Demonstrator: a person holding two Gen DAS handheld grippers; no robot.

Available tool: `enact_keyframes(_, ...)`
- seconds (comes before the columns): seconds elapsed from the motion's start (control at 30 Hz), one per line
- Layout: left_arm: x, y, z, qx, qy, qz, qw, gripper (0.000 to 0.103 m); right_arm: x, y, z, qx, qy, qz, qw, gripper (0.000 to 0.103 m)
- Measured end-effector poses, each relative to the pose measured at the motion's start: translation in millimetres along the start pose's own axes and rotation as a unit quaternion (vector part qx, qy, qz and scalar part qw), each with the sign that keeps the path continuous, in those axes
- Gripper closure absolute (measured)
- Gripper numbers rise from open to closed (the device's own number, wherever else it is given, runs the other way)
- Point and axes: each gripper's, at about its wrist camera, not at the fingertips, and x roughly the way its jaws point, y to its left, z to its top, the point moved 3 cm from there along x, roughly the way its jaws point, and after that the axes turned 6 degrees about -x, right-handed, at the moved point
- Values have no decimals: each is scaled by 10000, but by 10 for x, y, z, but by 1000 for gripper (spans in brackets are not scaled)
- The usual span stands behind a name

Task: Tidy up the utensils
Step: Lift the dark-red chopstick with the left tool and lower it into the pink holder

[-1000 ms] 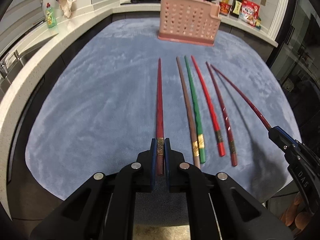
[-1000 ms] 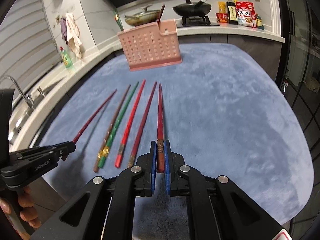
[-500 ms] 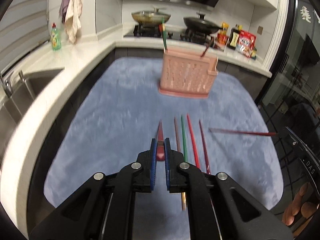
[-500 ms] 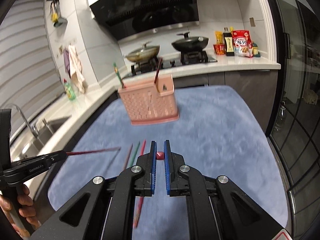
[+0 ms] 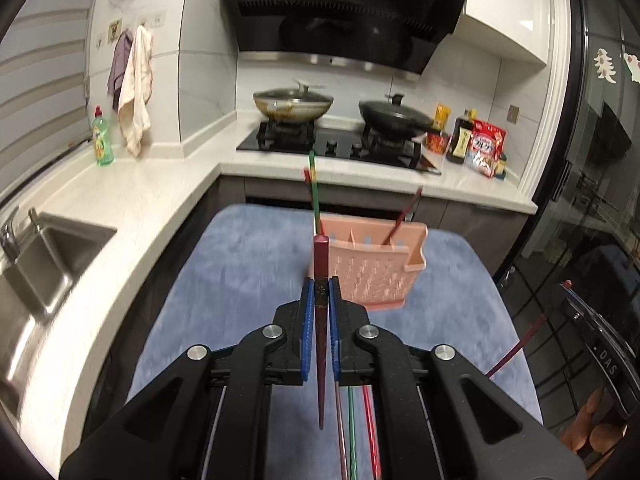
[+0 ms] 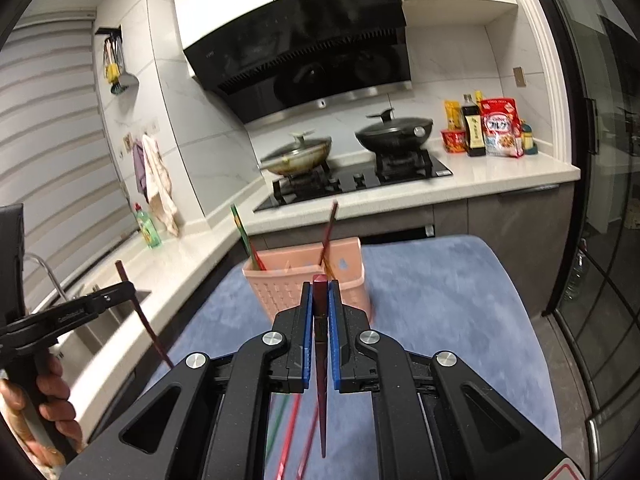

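My left gripper point(image 5: 320, 292) is shut on a dark red chopstick point(image 5: 321, 352), held upright with its tip hanging down, above the blue mat point(image 5: 248, 264). My right gripper point(image 6: 320, 296) is shut on another dark red chopstick point(image 6: 321, 400), also hanging tip down. The pink perforated utensil holder point(image 5: 372, 272) stands on the mat ahead of both; it also shows in the right wrist view point(image 6: 280, 288). A green chopstick point(image 5: 314, 188) and a dark red one point(image 5: 404, 216) stand in it. Several chopsticks point(image 5: 352, 432) lie on the mat below.
A white counter point(image 5: 132, 208) with a sink point(image 5: 44, 264) runs along the left. Two lidded pans point(image 5: 294, 102) sit on the stove behind. Bottles and food packets point(image 5: 480, 144) stand at the back right. A glass door point(image 5: 600, 200) is on the right.
Both grippers have lifted their chopsticks off the mat and tilted up, so each chopstick now hangs tip down. The holder is closer ahead.
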Motion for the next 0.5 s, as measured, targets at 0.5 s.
enact_keyframes(0.5, 198, -309, 1241, -284, -809, -451, 9953, 96, 584, -43, 1242, 514, -952, 609, 9923, 96)
